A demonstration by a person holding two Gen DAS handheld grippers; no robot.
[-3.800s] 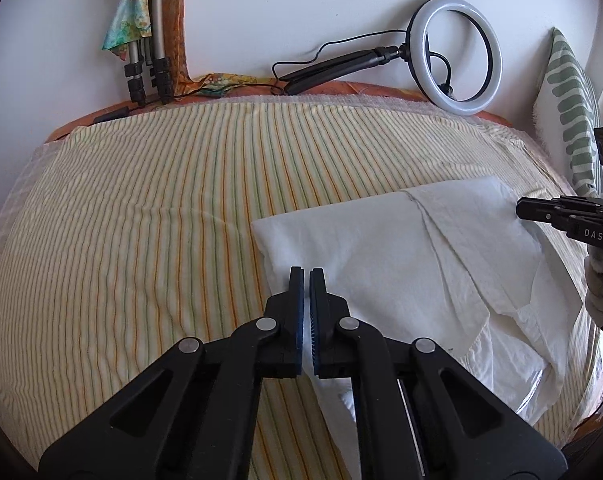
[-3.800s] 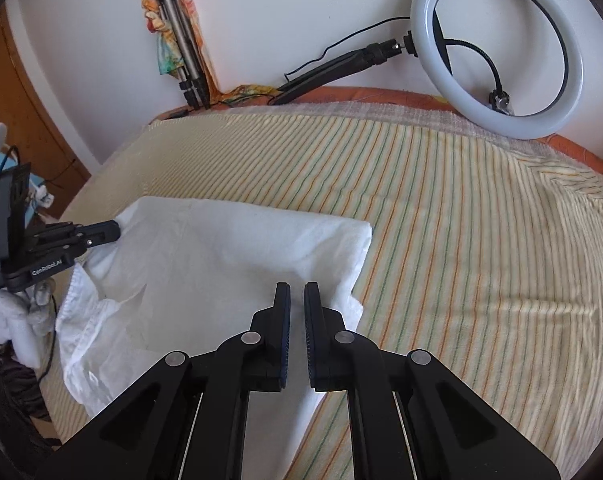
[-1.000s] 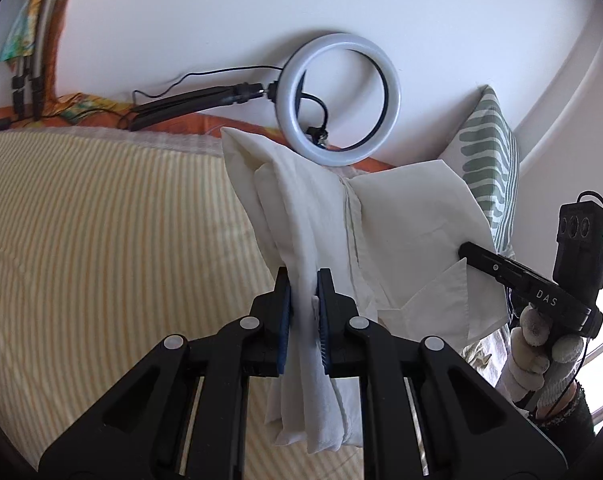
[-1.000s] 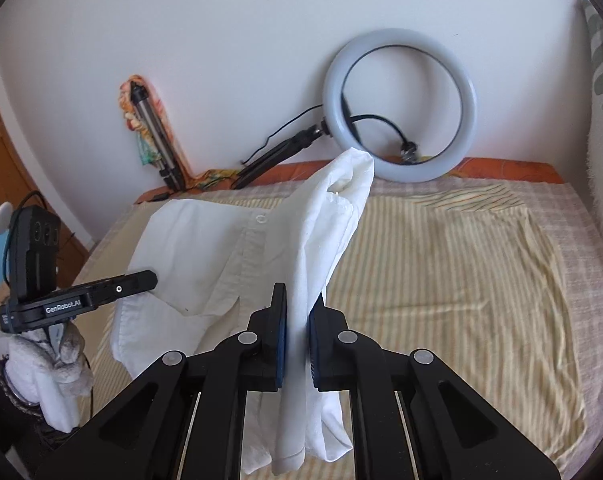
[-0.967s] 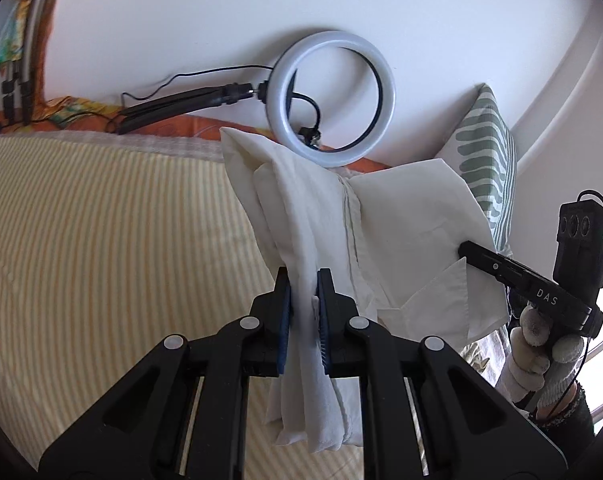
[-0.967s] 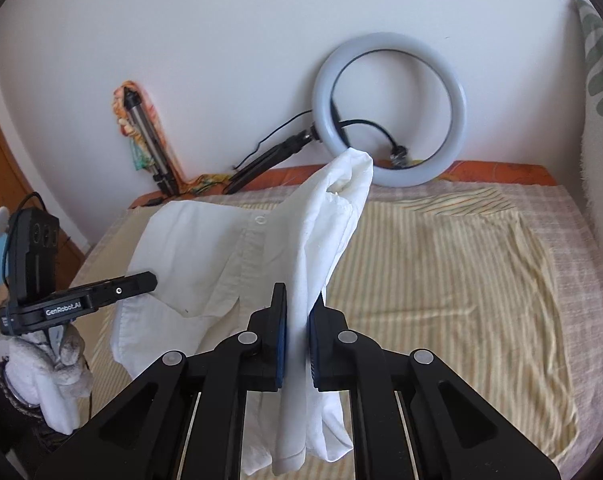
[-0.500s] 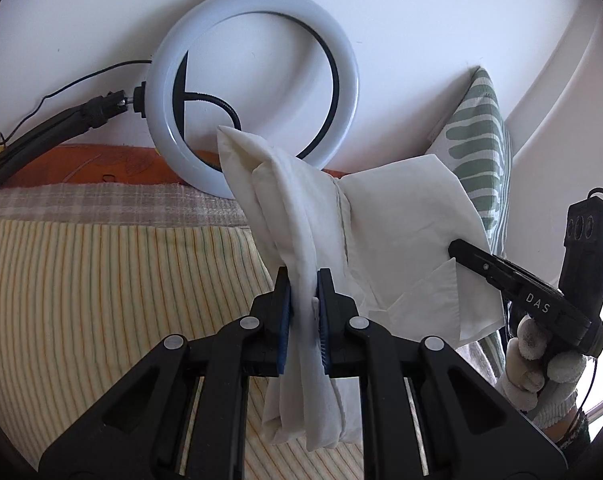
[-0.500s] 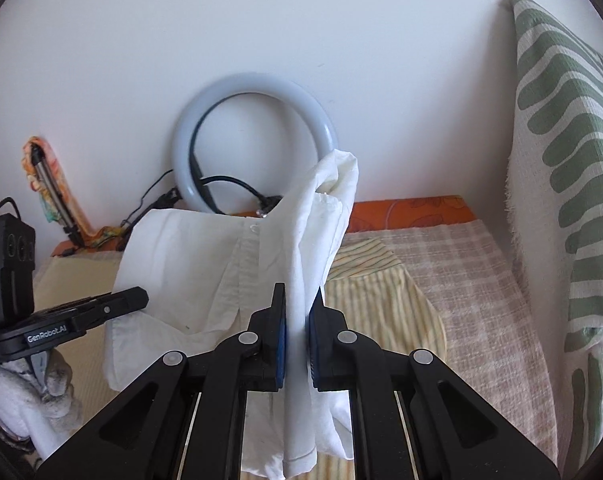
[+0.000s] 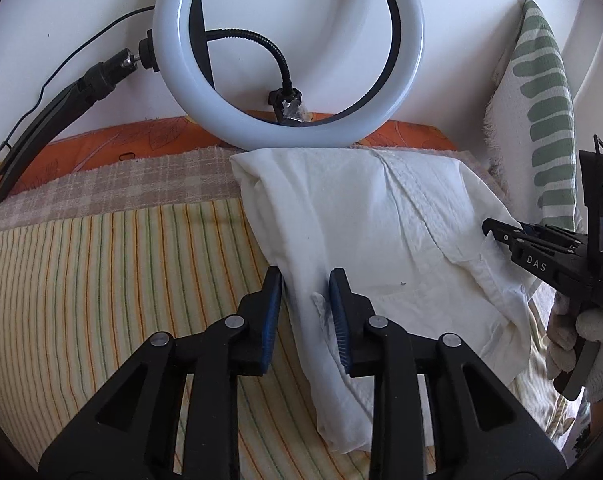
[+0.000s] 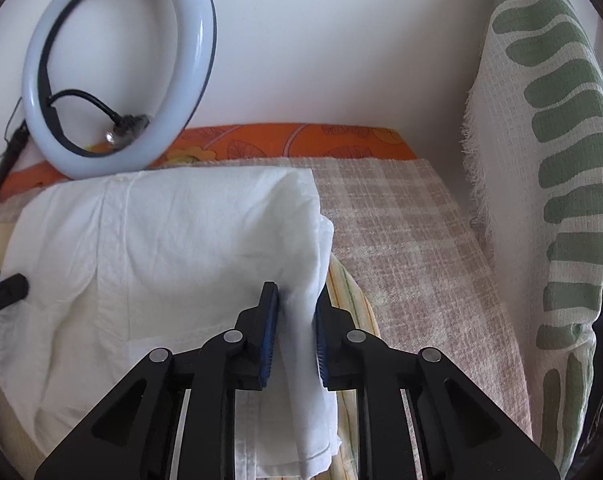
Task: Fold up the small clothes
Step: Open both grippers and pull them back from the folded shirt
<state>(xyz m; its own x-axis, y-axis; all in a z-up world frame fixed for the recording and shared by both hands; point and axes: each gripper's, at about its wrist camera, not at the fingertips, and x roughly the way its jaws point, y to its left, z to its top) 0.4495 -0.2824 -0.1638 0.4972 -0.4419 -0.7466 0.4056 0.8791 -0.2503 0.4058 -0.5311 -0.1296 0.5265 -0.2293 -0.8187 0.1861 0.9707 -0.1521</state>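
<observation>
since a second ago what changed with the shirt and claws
The white shirt, held up by both claws, now lies on the bed by the ring light. Left claw and right claw are opening, cloth between them. The pillow is unmoved.

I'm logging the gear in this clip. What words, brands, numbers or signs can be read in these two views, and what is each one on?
"DAS": white letters on the black body of the right gripper, seen at the right edge of the left wrist view.
Nothing readable on the white shirt, the ring light, the green-patterned pillow or the striped bedcover.
Right wrist view: no text at all.
</observation>
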